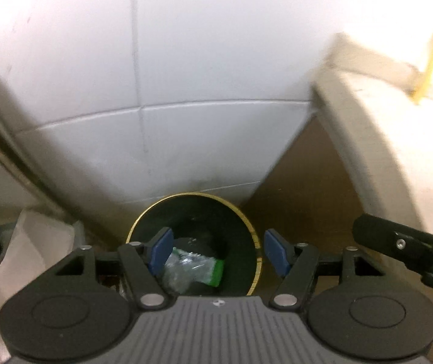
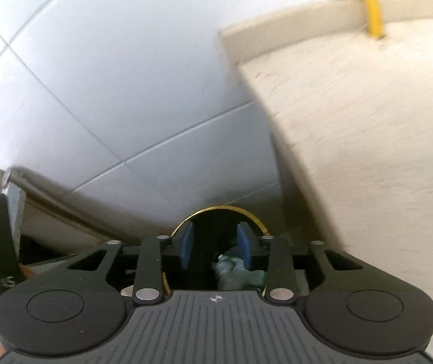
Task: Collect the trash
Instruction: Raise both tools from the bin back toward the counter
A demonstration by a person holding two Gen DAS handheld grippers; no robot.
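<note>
The round black bin (image 1: 193, 239) stands on the floor against the tiled wall (image 1: 186, 75), ready to catch litter. Above it the left gripper (image 1: 216, 250) and right gripper (image 2: 215, 244) hang apart, empty; the crumpled wrapper (image 1: 190, 268) lies inside.

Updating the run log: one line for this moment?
left hand-held gripper: open, empty | right hand-held gripper: open, empty | green wrapper: inside black bin

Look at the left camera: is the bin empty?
No, a clear and green wrapper lies inside the dark bin, seen between the open left gripper pads.
</note>
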